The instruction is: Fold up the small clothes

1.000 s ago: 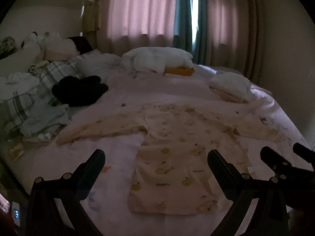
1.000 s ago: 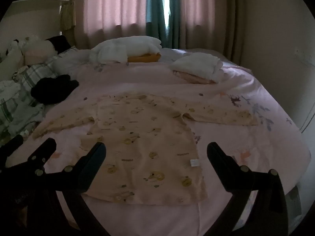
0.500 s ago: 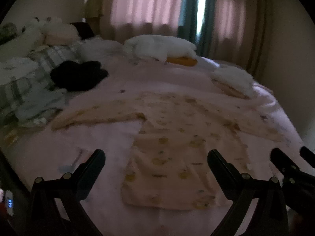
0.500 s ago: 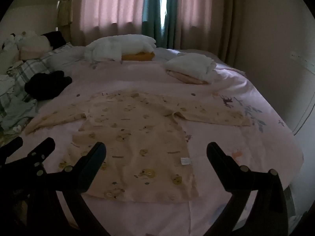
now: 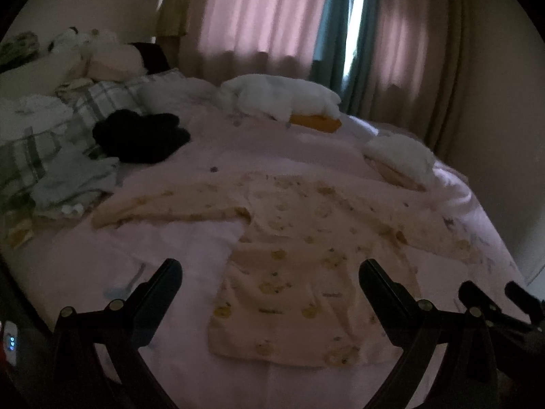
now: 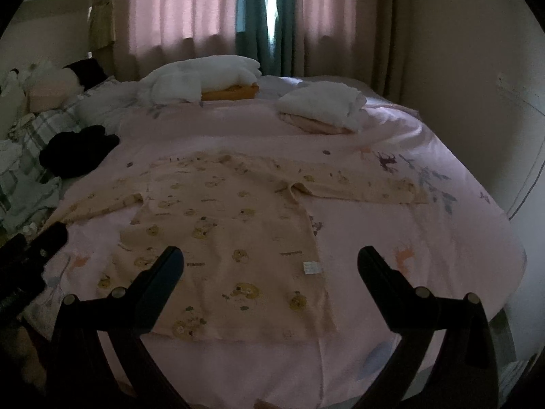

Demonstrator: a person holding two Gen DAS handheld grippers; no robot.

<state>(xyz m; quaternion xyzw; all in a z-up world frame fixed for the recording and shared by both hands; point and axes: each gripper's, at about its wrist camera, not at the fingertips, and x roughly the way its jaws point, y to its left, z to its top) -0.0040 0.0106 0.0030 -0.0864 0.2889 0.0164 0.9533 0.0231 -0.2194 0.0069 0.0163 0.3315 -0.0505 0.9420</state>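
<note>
Right wrist view: the small shirt lay flat at the centre of the bed, sleeves out toward 9 and 3 o'clock. Both the right hand-held gripper and the left hand-held gripper hung above the hem, jaws apart, empty. Judged best next: pinch one sleeve cuff low, through both layers, and fold it across the body without dragging.

My right gripper hangs above near edge of bed, fingers spread wide, nothing held. Small peach shirt with bear print lies flat on pink sheet directly ahead, between fingers, sleeves out to both sides, white tag at hem side toward right finger. Left gripper visible at far left, low, over sleeve end. Beyond shirt, ahead right: folded white stack. Ahead left: white bundle on orange item. Far left: black garment beside plaid fabric. Curtains behind.
</note>
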